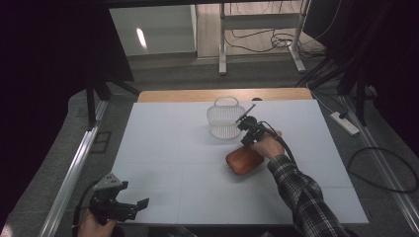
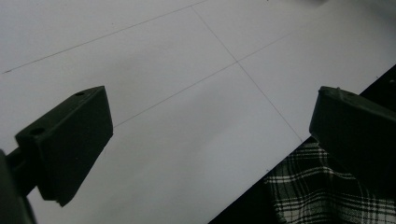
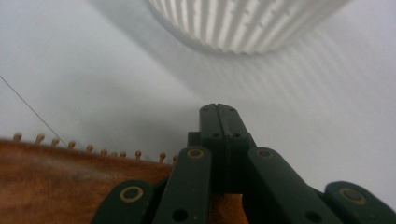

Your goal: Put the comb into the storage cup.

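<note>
Overhead, the right gripper [image 1: 248,129] hovers above the brown wooden brush [image 1: 243,160], which lies mid-table with its long axis running roughly from 8 to 2 o'clock; the white basket [image 1: 226,118] sits at 11 o'clock, near. The left gripper [image 1: 133,207] idles far off at the near edge, wide and empty [image 2: 205,135]. Close up, the right gripper [image 3: 217,108] is pinched shut on nothing, brush [image 3: 70,182] at 8 o'clock, basket [image 3: 243,23] at 12, open table between.

We see a lab or recording room. Black curtains [image 1: 44,74] flank the frame; desk legs [image 1: 222,44] and cables [image 1: 267,39] sit at upper centre.
</note>
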`<state>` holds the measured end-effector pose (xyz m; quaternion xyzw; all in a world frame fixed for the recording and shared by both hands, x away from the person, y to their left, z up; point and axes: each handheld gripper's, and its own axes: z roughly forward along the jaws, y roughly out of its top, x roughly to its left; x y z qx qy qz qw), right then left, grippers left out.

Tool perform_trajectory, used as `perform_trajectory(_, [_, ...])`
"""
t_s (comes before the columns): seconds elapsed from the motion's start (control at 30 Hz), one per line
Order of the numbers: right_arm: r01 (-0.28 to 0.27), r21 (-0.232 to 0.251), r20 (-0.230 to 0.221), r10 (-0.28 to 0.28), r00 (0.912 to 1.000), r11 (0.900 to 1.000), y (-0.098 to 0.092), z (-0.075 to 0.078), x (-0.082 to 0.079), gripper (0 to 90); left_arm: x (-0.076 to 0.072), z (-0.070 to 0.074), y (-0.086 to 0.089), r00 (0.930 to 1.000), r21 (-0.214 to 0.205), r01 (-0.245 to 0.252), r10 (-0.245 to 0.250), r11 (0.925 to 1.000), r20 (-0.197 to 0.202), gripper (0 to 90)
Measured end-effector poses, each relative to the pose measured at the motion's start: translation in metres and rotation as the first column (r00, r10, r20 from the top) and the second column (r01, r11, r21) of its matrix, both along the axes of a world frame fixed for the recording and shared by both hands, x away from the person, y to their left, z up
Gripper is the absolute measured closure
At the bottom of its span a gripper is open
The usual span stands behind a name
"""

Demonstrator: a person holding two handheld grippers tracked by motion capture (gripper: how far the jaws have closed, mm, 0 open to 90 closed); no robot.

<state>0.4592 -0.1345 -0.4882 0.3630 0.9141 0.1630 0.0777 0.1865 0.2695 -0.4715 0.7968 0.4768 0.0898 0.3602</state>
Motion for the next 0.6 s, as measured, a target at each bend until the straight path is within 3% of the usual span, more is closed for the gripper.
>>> perform_trajectory(0.6, [0.064,0.0,0.014,-0.064,0.9979,0.998,-0.048,0.001,-0.016,89.5,0.002,0.0,-0.001,1.0,0.011,0.005,-0.005,0.9999,-0.005,0.5])
